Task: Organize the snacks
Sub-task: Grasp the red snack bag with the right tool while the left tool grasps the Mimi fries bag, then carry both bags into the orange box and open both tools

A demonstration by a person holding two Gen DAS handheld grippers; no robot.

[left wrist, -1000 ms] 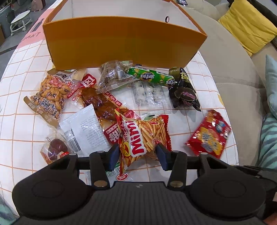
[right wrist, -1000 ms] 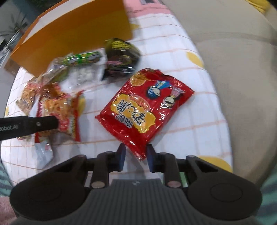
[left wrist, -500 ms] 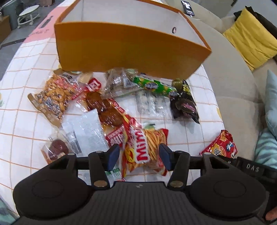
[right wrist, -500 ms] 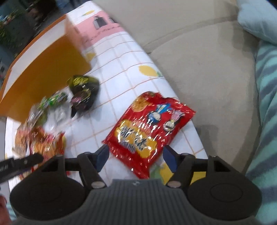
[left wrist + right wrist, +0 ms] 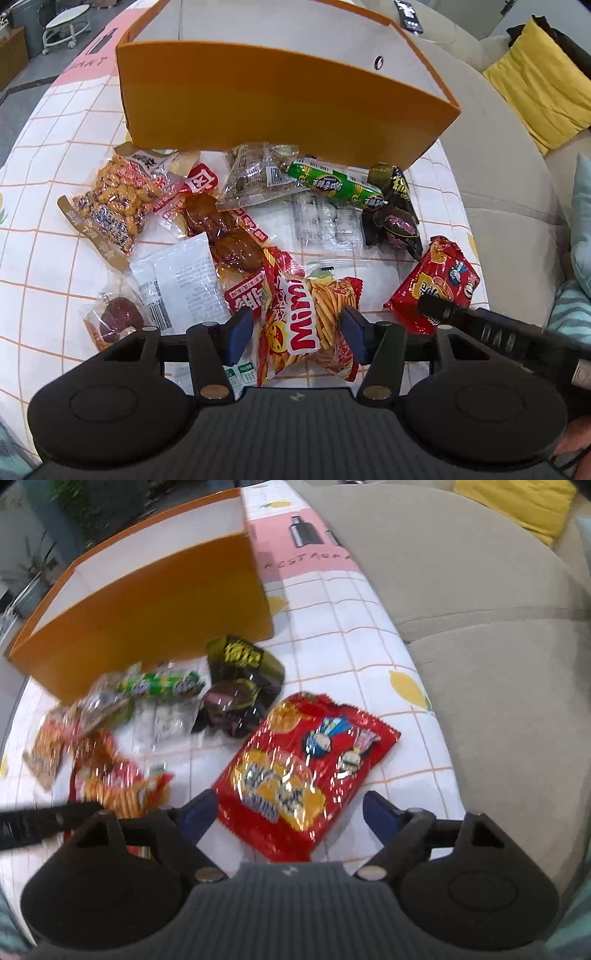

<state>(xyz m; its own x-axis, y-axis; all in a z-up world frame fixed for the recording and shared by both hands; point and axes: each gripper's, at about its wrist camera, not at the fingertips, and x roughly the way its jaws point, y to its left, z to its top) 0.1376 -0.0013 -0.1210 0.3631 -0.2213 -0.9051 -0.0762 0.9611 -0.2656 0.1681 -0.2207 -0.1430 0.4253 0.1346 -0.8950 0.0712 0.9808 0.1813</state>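
Observation:
Several snack packs lie on a checked tablecloth in front of an orange box (image 5: 280,99) with a white inside. My left gripper (image 5: 297,334) is open, its jaws on either side of the red Mimi fries bag (image 5: 310,325), which lies on the cloth. My right gripper (image 5: 291,810) is open wide around the near end of a red cartoon snack bag (image 5: 306,768). That red bag (image 5: 437,282) also shows in the left wrist view, with a right gripper finger (image 5: 439,308) over its near edge. The orange box (image 5: 147,605) stands behind.
Near the box lie a green sausage stick (image 5: 338,184), a black-and-yellow pack (image 5: 395,218), a peanut bag (image 5: 110,206), a brown meat pack (image 5: 221,232), a white sachet (image 5: 177,280) and clear packs. A beige sofa (image 5: 498,657) with a yellow cushion (image 5: 543,88) borders the table's right edge.
My right gripper opened from nearly shut to wide and now straddles the red cartoon bag. My left gripper pulled back slightly; its jaws stay open around the Mimi bag.

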